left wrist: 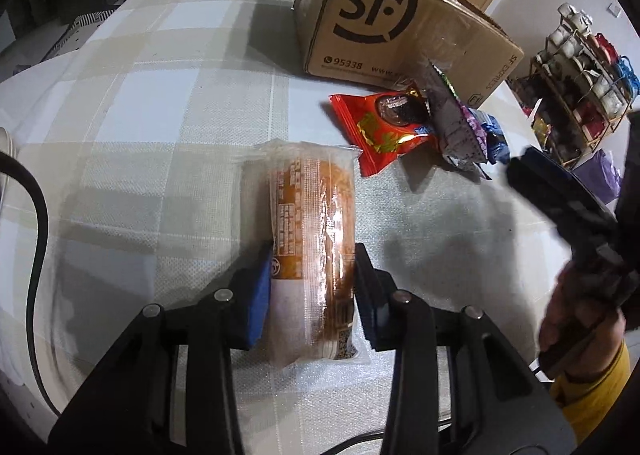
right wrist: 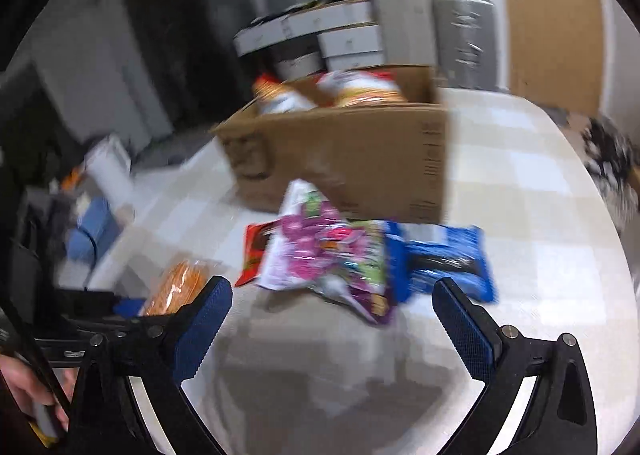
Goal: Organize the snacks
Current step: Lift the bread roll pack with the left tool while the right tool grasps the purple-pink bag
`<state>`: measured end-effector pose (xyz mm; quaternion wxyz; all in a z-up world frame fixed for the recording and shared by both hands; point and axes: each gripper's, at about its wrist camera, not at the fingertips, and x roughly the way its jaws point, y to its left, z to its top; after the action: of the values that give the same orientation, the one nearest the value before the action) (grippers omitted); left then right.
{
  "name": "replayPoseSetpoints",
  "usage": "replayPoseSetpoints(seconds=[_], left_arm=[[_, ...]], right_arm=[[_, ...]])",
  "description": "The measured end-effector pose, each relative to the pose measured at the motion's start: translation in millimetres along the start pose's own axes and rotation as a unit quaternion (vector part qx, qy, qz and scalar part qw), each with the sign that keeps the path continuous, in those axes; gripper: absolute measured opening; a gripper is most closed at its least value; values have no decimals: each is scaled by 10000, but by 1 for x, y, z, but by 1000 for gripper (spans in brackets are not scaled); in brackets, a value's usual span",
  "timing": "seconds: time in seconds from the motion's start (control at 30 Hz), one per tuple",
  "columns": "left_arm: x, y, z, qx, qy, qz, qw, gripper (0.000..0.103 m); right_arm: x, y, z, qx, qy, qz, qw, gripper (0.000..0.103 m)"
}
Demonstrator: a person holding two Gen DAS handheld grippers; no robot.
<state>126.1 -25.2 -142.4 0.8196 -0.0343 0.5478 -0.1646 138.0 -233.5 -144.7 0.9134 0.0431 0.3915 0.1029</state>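
My left gripper (left wrist: 310,287) is shut on an orange-brown snack packet in clear wrap (left wrist: 312,239), held just over the checked tablecloth. The packet also shows at the lower left of the right wrist view (right wrist: 176,289). Beyond it lie a red snack packet (left wrist: 380,127), a purple-pink packet (right wrist: 320,255) and a blue cookie packet (right wrist: 444,259), all in front of a cardboard SF box (left wrist: 400,27) that holds several snacks (right wrist: 352,89). My right gripper (right wrist: 332,307) is open and empty, above the table short of the purple-pink packet. It shows at the right of the left wrist view (left wrist: 568,207).
The table (left wrist: 160,95) has a checked cloth. A wooden rack with cups (left wrist: 576,67) stands beyond the table's right edge. Stacked boxes and bins (right wrist: 360,27) stand behind the cardboard box. A black cable (left wrist: 38,215) runs along the left.
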Motion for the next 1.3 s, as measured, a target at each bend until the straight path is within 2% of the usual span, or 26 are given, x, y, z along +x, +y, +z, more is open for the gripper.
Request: replayPoseSetpoints(seconds=[0.1, 0.17, 0.2, 0.23, 0.3, 0.37, 0.53, 0.63, 0.8, 1.0, 1.3], left_arm=[[7, 0, 2, 25, 30, -115, 9999, 34], [8, 6, 3, 6, 43, -227, 9997, 34], [8, 8, 3, 11, 59, -282, 9996, 34], [8, 10, 4, 4, 67, -316, 9995, 34], [7, 12, 3, -33, 84, -379, 9992, 34], [7, 12, 4, -86, 106, -441, 9989, 34], [8, 12, 5, -158, 158, -580, 9981, 34], [9, 9, 5, -136, 158, -559, 9982, 34], [9, 7, 3, -115, 128, -534, 9984, 34], [10, 8, 3, -141, 136, -562, 9982, 34], [10, 2, 0, -51, 228, -732, 9970, 34]], right_arm=[[17, 23, 5, -517, 52, -332, 9981, 102], [28, 32, 7, -788, 59, -590, 9951, 97], [33, 35, 8, -873, 93, -623, 9942, 86], [39, 37, 11, -938, 172, -641, 9934, 70], [49, 38, 11, -972, 351, -723, 9920, 59], [52, 35, 10, -924, 366, -694, 9926, 58], [49, 27, 10, -757, 405, -533, 9949, 48], [45, 24, 9, -716, 383, -443, 9957, 41], [31, 18, 3, -531, 353, -230, 9977, 35], [10, 9, 0, -169, 223, 247, 9993, 30], [-18, 4, 0, 290, -36, 810, 9963, 29]])
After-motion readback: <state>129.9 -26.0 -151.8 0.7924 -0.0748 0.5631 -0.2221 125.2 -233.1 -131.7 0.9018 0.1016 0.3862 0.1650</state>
